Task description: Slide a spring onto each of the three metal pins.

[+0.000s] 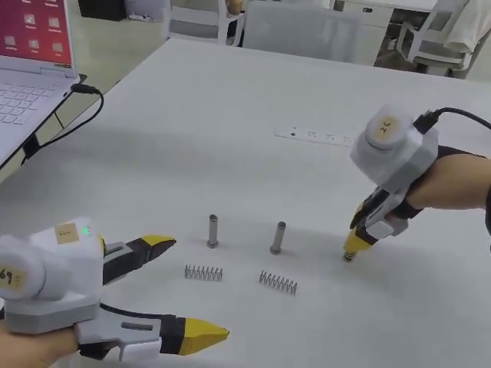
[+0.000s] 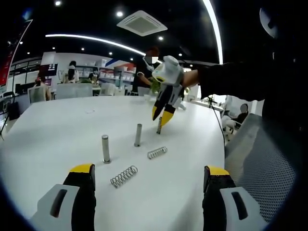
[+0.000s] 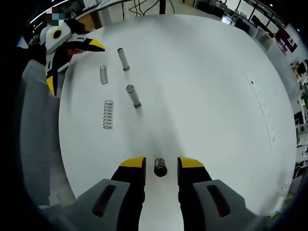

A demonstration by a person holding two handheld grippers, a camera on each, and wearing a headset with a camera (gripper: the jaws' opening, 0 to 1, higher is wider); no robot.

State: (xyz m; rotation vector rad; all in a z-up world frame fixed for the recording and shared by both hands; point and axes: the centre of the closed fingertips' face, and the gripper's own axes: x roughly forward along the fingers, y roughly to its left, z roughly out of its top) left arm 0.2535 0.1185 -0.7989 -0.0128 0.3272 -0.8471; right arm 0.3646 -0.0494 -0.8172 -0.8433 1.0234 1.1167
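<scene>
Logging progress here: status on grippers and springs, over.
Left gripper open, short of the springs. Right gripper open astride third pin. Two springs flat on table, two pins bare. Nothing in the way.

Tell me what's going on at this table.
A person works two grippers over a white table. The right gripper sits low with its fingers either side of one pin, which looks to carry a spring already. Two bare pins stand upright, two loose springs lying in front. The left gripper hangs open nearby, holding nothing.

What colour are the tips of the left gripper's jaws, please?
Yellow, with black sections behind them on the left gripper; the head view shows it best.
</scene>
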